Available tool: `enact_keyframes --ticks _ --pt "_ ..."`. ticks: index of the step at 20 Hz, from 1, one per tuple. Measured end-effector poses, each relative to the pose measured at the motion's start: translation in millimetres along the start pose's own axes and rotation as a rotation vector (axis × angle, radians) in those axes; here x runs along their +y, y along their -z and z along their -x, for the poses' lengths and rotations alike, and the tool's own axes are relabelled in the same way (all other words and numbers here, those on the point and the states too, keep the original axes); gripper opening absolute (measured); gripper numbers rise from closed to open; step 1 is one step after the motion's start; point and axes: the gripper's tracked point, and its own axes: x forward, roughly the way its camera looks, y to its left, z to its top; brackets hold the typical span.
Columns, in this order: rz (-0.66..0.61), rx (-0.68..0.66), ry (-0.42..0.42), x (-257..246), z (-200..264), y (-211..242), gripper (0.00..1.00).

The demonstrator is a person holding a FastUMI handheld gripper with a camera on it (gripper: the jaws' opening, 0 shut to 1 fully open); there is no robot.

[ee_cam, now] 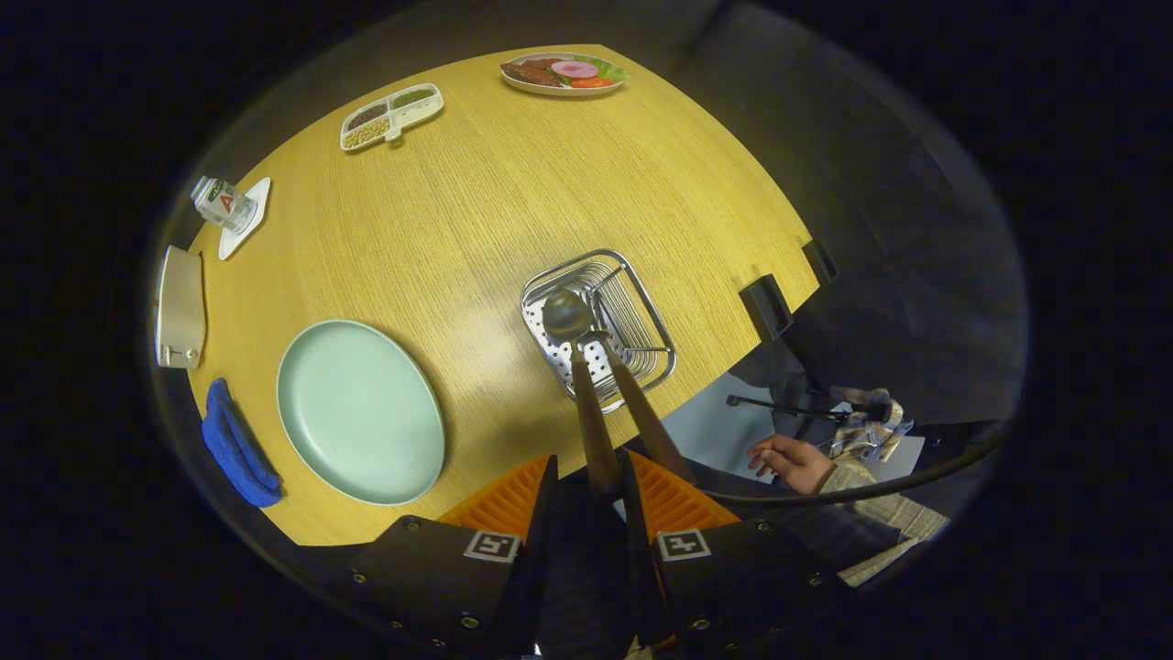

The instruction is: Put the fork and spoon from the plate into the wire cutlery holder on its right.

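Standing beside the bare plate (361, 412), holder (600, 327) with fork (641, 403) leaning inside; gripper (591, 490) clenched on the spoon (579, 367) handle above it.

The counter (476, 229) was brightly and warmly lit from above, with soft glare around the wire cutlery holder (600, 325). Beyond the counter, light fell off into dim grey. Fisheye distortion bowed the counter's edges. The fingers (513, 500), nearest the lens, looked slightly soft, and shadow pooled beneath them.
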Motion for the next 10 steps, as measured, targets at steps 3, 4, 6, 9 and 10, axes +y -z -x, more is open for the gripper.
enact_keyframes --ticks 3,4,6,9,10 --pt "0.017 -0.026 0.016 1.4 1.6 -3.2 0.40" --pt "0.027 -0.028 0.023 1.8 2.2 -3.3 0.40" --pt "0.048 -0.032 0.033 2.5 2.7 -4.6 0.41" --pt "0.070 -0.056 0.033 4.4 3.4 -9.7 0.40" --pt "0.074 -0.062 0.036 4.9 4.3 -11.3 0.40"
